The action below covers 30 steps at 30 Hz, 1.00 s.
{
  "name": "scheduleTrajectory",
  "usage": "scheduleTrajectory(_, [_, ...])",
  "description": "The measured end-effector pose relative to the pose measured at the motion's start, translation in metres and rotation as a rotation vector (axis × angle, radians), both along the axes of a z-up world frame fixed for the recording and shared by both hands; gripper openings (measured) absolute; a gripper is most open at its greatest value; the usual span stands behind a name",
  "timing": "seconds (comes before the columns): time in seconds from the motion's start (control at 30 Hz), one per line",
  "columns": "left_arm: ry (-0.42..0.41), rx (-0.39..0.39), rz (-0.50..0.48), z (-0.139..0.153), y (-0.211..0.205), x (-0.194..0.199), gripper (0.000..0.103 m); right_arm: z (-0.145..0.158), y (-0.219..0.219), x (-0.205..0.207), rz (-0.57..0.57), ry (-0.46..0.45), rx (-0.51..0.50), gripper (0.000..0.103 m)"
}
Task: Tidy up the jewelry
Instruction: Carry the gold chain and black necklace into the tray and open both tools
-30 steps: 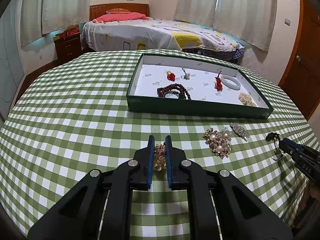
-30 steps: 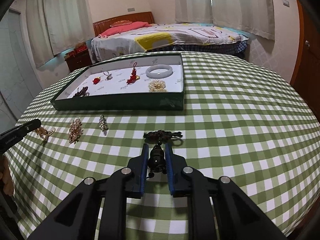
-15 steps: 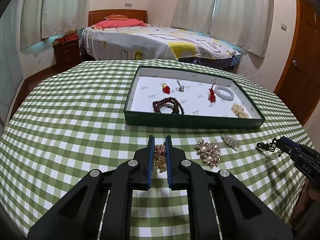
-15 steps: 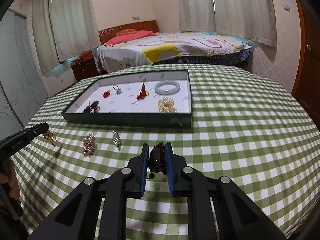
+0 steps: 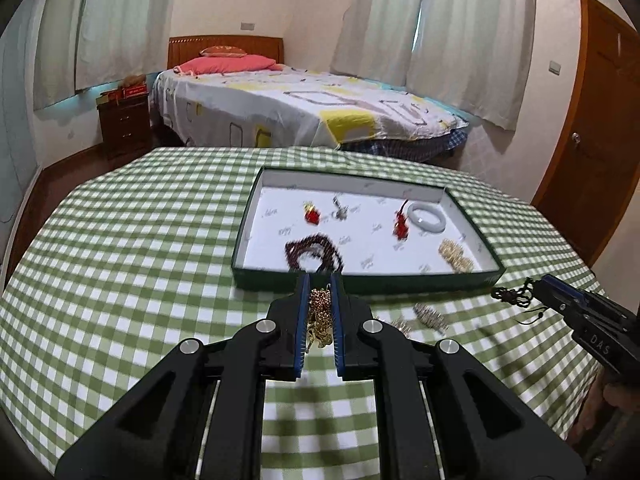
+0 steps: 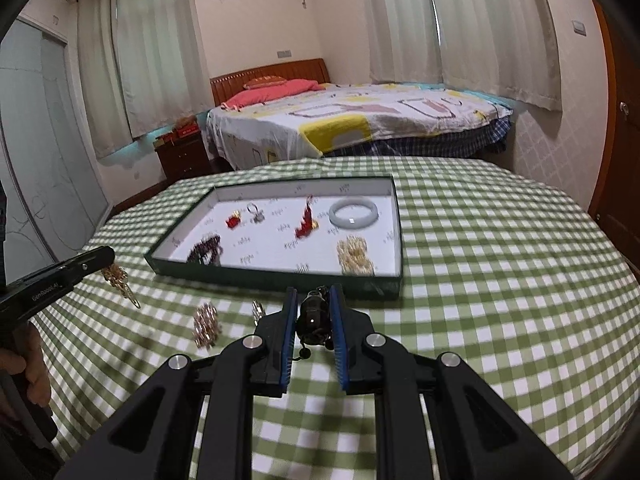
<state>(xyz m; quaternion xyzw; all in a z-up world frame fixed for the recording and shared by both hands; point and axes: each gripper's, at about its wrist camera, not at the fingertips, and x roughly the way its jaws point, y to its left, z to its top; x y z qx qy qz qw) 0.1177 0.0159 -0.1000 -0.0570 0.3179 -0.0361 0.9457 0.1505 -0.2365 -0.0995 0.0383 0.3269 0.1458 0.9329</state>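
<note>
My left gripper [image 5: 319, 286] is shut on a gold chain piece [image 5: 319, 316], held above the checked tablecloth just in front of the green tray [image 5: 360, 283]. My right gripper [image 6: 313, 298] is shut on a dark beaded pendant [image 6: 314, 318] with a cord dangling below, also lifted near the tray's [image 6: 276, 280] front wall. Inside the tray lie a white bangle [image 6: 353, 213], a red tassel [image 6: 305, 225], a red charm [image 6: 233, 221], a ring [image 6: 256, 213], dark beads [image 6: 206, 249] and a gold cluster [image 6: 354, 256].
A pearl-and-gold brooch [image 6: 206, 324] and a small silver brooch [image 6: 259, 310] lie on the cloth in front of the tray. A person's hand [image 6: 30, 364] holds the left tool. Beyond the round table stand a bed [image 5: 304, 108], a nightstand [image 5: 124, 122] and a door [image 5: 592, 120].
Both grippers have risen off the tablecloth with their pieces; the gold chain and the dark pendant now hang clear of the cloth. The tray looks lower and nearer in both views.
</note>
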Motion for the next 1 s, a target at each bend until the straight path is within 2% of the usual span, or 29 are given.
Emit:
scheduleTrajectory(0.37, [-0.107,0.004,-0.061,0.039,-0.023,0.045,0.011,0.039,0.021,0.039,0.032,-0.114,0.018,0.017])
scheduleTrajectory(0.67, [-0.144,-0.016,-0.081,0.048,-0.04,0.108,0.011,0.05,0.032,0.085,0.032,-0.163,0.023,0.017])
scheduleTrajectory(0.8, [-0.131,-0.013,-0.089,0.036,-0.048,0.13,0.011,0.038,0.034,0.104,0.028,-0.147,0.021,0.017])
scheduleTrajectory(1.0, [-0.035,-0.004,-0.089,-0.009,-0.055,0.16,0.011,-0.003,0.04,0.13,0.03,-0.06,0.0,0.017])
